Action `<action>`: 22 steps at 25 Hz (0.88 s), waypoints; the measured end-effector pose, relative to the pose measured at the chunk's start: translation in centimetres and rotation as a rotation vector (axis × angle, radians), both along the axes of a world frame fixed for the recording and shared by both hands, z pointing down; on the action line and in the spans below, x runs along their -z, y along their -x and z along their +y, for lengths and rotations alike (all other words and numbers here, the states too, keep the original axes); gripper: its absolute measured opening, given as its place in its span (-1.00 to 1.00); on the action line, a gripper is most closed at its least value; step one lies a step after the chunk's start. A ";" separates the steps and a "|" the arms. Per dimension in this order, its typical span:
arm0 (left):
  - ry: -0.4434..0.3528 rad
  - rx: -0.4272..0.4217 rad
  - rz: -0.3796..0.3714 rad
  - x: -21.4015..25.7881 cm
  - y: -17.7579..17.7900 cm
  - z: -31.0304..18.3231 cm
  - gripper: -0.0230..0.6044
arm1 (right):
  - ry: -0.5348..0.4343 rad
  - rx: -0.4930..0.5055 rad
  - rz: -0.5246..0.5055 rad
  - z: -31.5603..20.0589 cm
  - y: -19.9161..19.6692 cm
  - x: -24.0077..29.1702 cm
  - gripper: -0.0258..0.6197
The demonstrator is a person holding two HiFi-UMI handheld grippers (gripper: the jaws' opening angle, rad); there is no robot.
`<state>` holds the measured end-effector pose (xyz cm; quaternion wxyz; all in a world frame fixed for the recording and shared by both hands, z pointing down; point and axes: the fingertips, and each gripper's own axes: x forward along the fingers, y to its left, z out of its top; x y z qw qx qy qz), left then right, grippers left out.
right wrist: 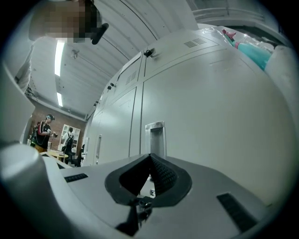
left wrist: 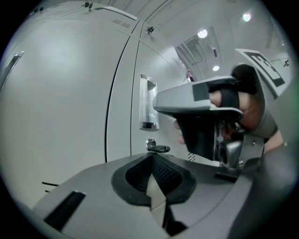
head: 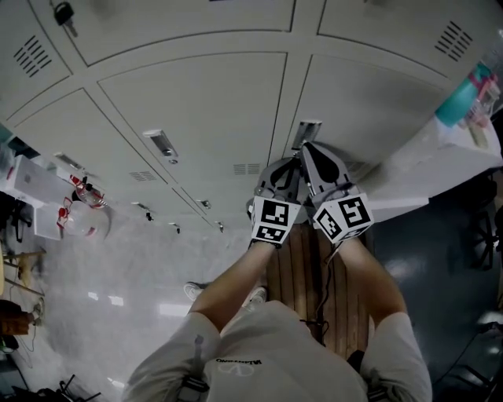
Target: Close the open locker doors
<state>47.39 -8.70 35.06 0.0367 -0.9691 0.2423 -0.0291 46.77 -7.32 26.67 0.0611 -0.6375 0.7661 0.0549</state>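
Grey locker doors (head: 196, 102) fill the wall ahead, and all those in view lie flush. Both grippers hover close to one door (head: 354, 102) with a recessed metal handle (head: 307, 129). My right gripper (head: 308, 149) is shut and empty, its tip just below that handle (right wrist: 155, 135). The left gripper (head: 289, 166) sits beside it, also shut on nothing. In the left gripper view the handle (left wrist: 148, 102) and a black key in the lock (left wrist: 157, 148) stand just beyond the left gripper (left wrist: 152, 158), with the right gripper's body (left wrist: 210, 112) to the right.
A white ledge (head: 440, 157) with a teal bottle (head: 457, 98) juts out at the right. Another handle (head: 161, 144) and a key (head: 63, 14) show on doors to the left. Clutter (head: 75, 212) lies at the left. People (right wrist: 44, 133) stand far off.
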 end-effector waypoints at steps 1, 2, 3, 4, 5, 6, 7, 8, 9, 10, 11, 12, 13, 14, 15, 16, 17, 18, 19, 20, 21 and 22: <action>-0.004 -0.001 -0.001 0.0 0.0 0.0 -0.92 | 0.002 0.000 0.005 0.8 -0.1 -0.2 -0.89; -0.005 -0.002 -0.001 0.0 0.0 0.0 -0.92 | 0.008 0.001 0.008 1.7 -0.1 -0.5 -0.89; -0.005 -0.002 0.000 -0.1 0.0 0.0 -0.92 | 0.015 0.001 0.006 2.7 -0.1 -0.9 -0.89; -0.006 -0.002 0.000 -0.1 0.0 0.0 -0.92 | 0.024 0.002 0.002 3.8 -0.1 -1.3 -0.89; -0.007 -0.002 0.001 -0.1 -0.1 0.0 -0.92 | 0.034 0.001 -0.003 4.8 0.0 -1.8 -0.89; -0.010 -0.002 0.003 -0.1 -0.1 0.1 -0.92 | 0.046 0.000 -0.006 5.8 0.1 -2.3 -0.89; -0.013 -0.003 0.004 -0.1 -0.1 0.1 -0.92 | 0.059 -0.004 -0.007 6.7 0.2 -3.0 -0.89; -0.016 -0.004 0.006 -0.1 0.0 0.1 -0.92 | 0.074 -0.009 -0.009 7.4 0.3 -3.6 -0.89; -0.020 -0.006 0.008 -0.1 0.1 0.2 -0.92 | 0.089 -0.013 -0.013 7.9 0.4 -4.3 -0.89; -0.024 -0.005 0.008 -0.1 0.3 0.2 -0.92 | 0.101 -0.018 -0.021 8.4 0.5 -4.9 -0.89; -0.028 -0.004 0.005 -0.1 0.7 0.2 -0.92 | 0.110 -0.026 -0.033 8.8 0.6 -5.3 -0.89; -0.032 -0.002 0.001 -0.1 1.2 0.3 -0.92 | 0.113 -0.035 -0.044 9.1 0.6 -5.7 -0.89; -0.036 -0.002 -0.005 -0.2 1.9 0.4 -0.92 | 0.112 -0.043 -0.051 9.4 0.7 -5.8 -0.89; -0.039 -0.001 -0.011 -0.3 2.7 0.5 -0.92 | 0.108 -0.050 -0.055 9.5 0.8 -5.9 -0.89; -0.041 -0.001 -0.017 -0.4 3.9 0.8 -0.92 | 0.104 -0.055 -0.057 9.6 1.1 -5.9 -0.89; -0.041 0.001 -0.020 -0.5 5.3 1.2 -0.92 | 0.101 -0.056 -0.061 9.7 1.5 -5.8 -0.89; -0.038 0.005 -0.019 -0.5 7.1 1.7 -0.92 | 0.097 -0.054 -0.066 9.8 2.0 -5.6 -0.89; -0.033 0.013 -0.014 -0.3 9.2 2.3 -0.92 | 0.092 -0.049 -0.070 10.0 2.6 -5.3 -0.89; -0.026 0.023 -0.007 -0.1 11.5 2.9 -0.92 | 0.088 -0.043 -0.071 10.4 3.3 -4.9 -0.89; -0.018 0.034 0.000 0.3 14.0 3.5 -0.92 | 0.084 -0.038 -0.072 10.8 4.1 -4.5 -0.89; -0.012 0.048 0.008 0.8 16.6 4.1 -0.92 | 0.080 -0.034 -0.074 11.2 4.8 -4.0 -0.89; -0.006 0.065 0.018 1.4 19.3 4.5 -0.92 | 0.075 -0.032 -0.080 11.6 5.6 -3.5 -0.89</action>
